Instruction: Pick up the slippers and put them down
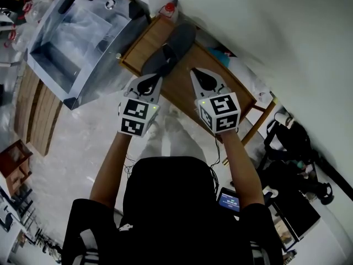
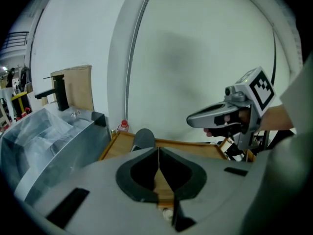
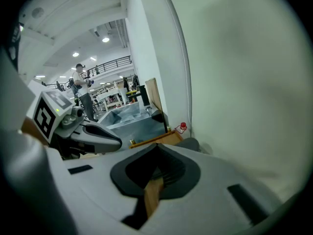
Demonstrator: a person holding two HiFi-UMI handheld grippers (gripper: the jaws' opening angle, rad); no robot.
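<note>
In the head view, the left hand-held gripper (image 1: 156, 77) sits left of centre with its tip at the near end of the grey slipper (image 1: 176, 43). Its own view shows the two dark pads pressed together along one line, with nothing between them and only wood visible beneath. In that view the slipper (image 2: 143, 138) is a rounded grey shape just past the tip and slightly to its left, apart from the pads.

The slipper lies slantwise on the wooden desk (image 1: 182, 79), running from the left gripper's tip up towards the white wall at the top of the frame. It may be a pair laid one on the other, but the view is too blurred to say.

The right hand-held gripper (image 1: 198, 73) is just right of the slipper, over bare wood, and is not touching it. In the right gripper view its jaws meet at the tip and hold nothing, and the slipper (image 3: 190, 143) shows just beyond them to the right.

At the upper left of the head view, beside the desk, stands a large grey metal box (image 1: 94, 73). It is open at the top and holds crumpled clear plastic sheet (image 1: 77, 32). A small red-capped bottle (image 1: 169, 8) stands at the far edge of the desk against the wall.
</note>
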